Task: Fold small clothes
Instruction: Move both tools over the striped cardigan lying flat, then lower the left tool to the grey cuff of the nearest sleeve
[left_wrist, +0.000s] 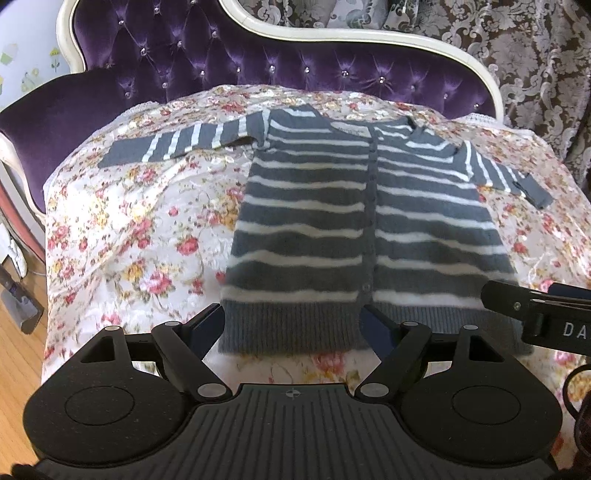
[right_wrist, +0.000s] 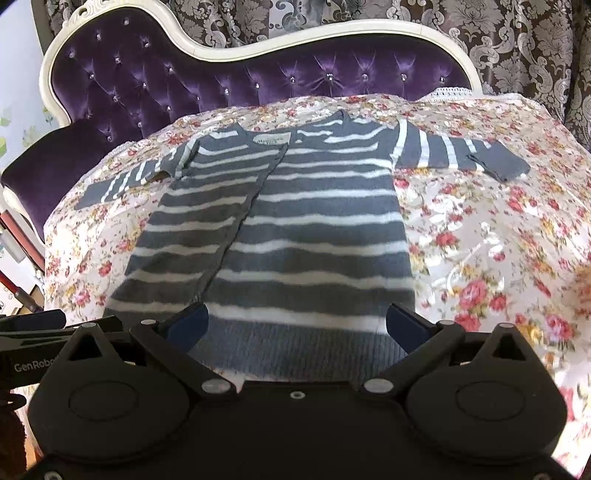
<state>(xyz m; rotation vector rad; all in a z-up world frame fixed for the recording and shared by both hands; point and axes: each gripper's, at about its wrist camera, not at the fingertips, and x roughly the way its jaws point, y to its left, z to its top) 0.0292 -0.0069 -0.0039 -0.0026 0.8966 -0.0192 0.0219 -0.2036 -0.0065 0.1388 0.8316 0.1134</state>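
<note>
Jaws wide on both grippers, striped cardigan (left_wrist: 369, 229) hem between them.

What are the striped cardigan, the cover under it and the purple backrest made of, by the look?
Striped cardigan: soft knit, likely wool or acrylic; fuzzy matte surface, ribbed hem.
Floral cover: woven fabric with slight sheen, possibly jacquard or satin; raised glossy patterning.
Purple backrest: button-tufted velvet-like upholstery; light and dark shading across the folds.

"DA" on right gripper (left_wrist: 535, 314) | "GenRob" on left gripper (right_wrist: 33, 354) | cardigan (right_wrist: 280, 229) neck label unreadable
</note>
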